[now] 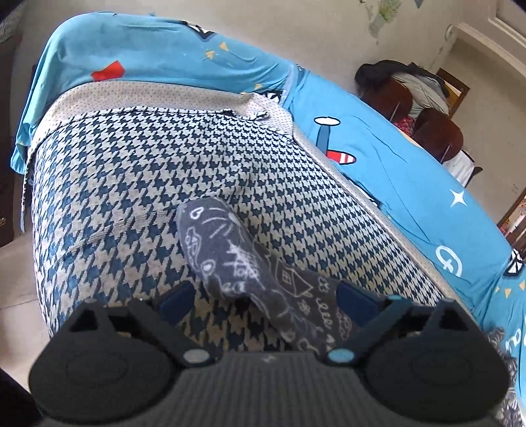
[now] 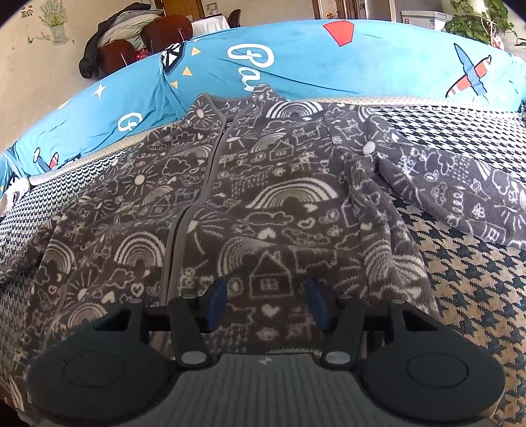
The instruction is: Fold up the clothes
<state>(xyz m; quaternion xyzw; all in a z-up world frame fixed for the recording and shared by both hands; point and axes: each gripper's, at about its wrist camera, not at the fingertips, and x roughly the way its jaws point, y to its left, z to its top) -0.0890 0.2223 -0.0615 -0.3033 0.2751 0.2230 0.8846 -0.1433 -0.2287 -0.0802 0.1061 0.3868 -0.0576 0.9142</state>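
Left wrist view, from left to right: pale floor (image 1: 13,262) low at the left of the left gripper (image 1: 268,300); straight ahead, a blue-and-cream houndstooth cover (image 1: 131,170) over a cushioned seat, edged by a dotted cream border (image 1: 157,95); behind and to the right, a bright blue sheet (image 1: 411,184) printed with planes, stars and red shapes. Far right, dark wooden chairs (image 1: 437,131) with a coat draped over one, against a pale wall (image 1: 296,29). Jaws spread wide, blue pads well apart, nothing clamped; a grey fleece sleeve (image 1: 230,259) with white doodles lying between them, running from the right pad forward, its cuff ahead on the houndstooth.

Right wrist view, left to right: wall sticker of a potted plant (image 2: 54,23) at upper left, then the same chairs and coat (image 2: 131,36); across the back, the blue sheet with white script, only "Pa" readable (image 2: 251,62), the rest hidden behind the collar. At far right, a leafy plant (image 2: 476,19). Directly ahead of the right gripper (image 2: 268,300), the grey doodle-print fleece jacket (image 2: 263,197) spread flat, front up, closed down the middle, collar away, one sleeve stretched off to the right. Jaws partly open, pads resting at the hem, gripping nothing visible.
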